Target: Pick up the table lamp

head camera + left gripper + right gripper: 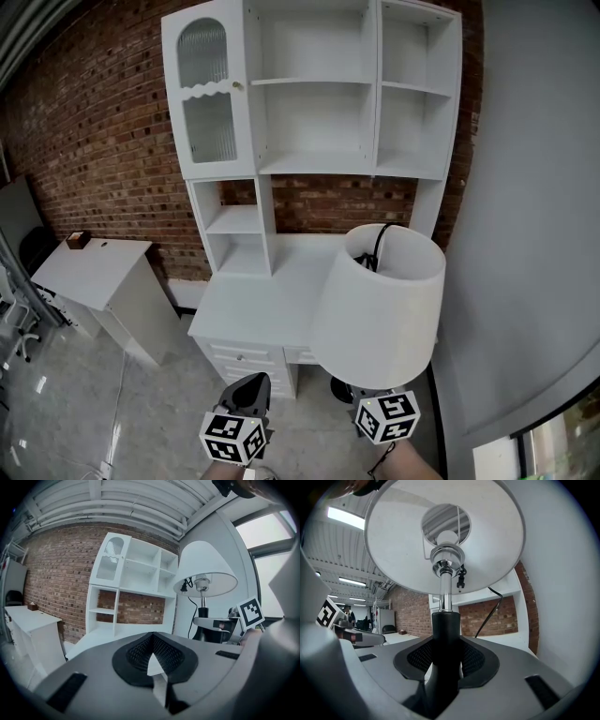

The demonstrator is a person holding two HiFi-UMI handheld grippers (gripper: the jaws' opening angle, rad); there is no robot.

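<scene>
Right gripper (446, 663) clamped on the black lower stem (445, 627) of the white-shaded table lamp (380, 305). The low grip probably keeps the shade upright, in front of the white desk worktop (258, 295). Left gripper (152, 656): jaws together, empty, alongside.

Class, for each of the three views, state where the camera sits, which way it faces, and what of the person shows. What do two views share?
Head view: on the person's head, facing steeply down at the desk and table lamp; left gripper, marker cubes and forearms show.
Left gripper view: on the left gripper, facing the desk; its shut, empty fingers show.
Right gripper view: on the right gripper, facing the lamp's stem; its fingers clamp it.
Shared: lamp and brick wall.
</scene>
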